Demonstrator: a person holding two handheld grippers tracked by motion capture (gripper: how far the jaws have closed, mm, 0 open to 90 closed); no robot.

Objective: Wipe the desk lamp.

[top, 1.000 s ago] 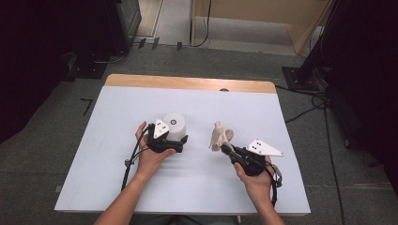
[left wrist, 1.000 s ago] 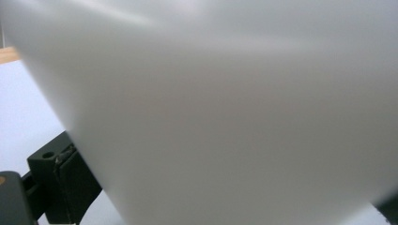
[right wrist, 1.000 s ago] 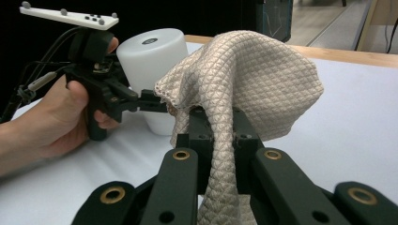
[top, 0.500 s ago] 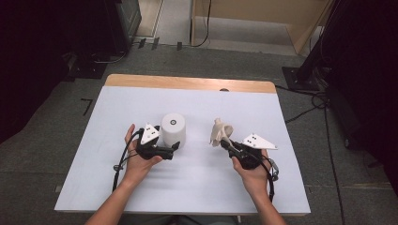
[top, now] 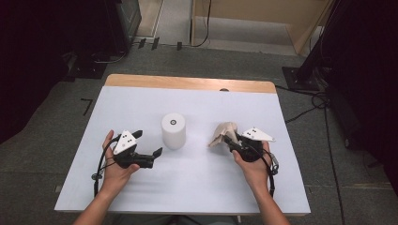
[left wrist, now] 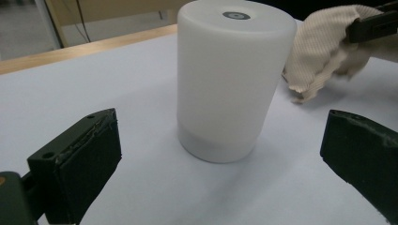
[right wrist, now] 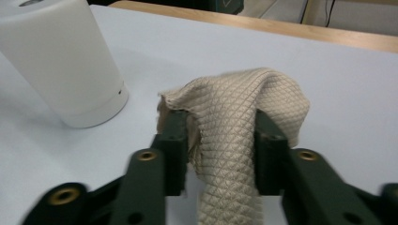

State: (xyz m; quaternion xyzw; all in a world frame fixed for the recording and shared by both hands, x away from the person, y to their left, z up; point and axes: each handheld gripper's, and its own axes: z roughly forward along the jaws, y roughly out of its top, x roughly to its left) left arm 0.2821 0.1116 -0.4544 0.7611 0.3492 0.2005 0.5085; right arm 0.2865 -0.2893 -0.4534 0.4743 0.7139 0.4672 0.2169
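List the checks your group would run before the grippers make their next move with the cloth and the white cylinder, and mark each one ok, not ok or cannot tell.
1. White cylinder upright on the table: ok.
2. Left gripper open, apart from the cylinder: ok.
3. Cloth between the right gripper jaws, which have just been opening: ok.
4. Pads pressing firmly on the cloth: cannot tell.
5. Cloth apart from the cylinder: ok.
6. Cloth lying flat: not ok, bunched.

Cylinder [top: 173,131] mid-table [top: 197,98], cloth [top: 224,133] to its right, left tongs [top: 147,149] near its left, right tongs [top: 228,139] around cloth
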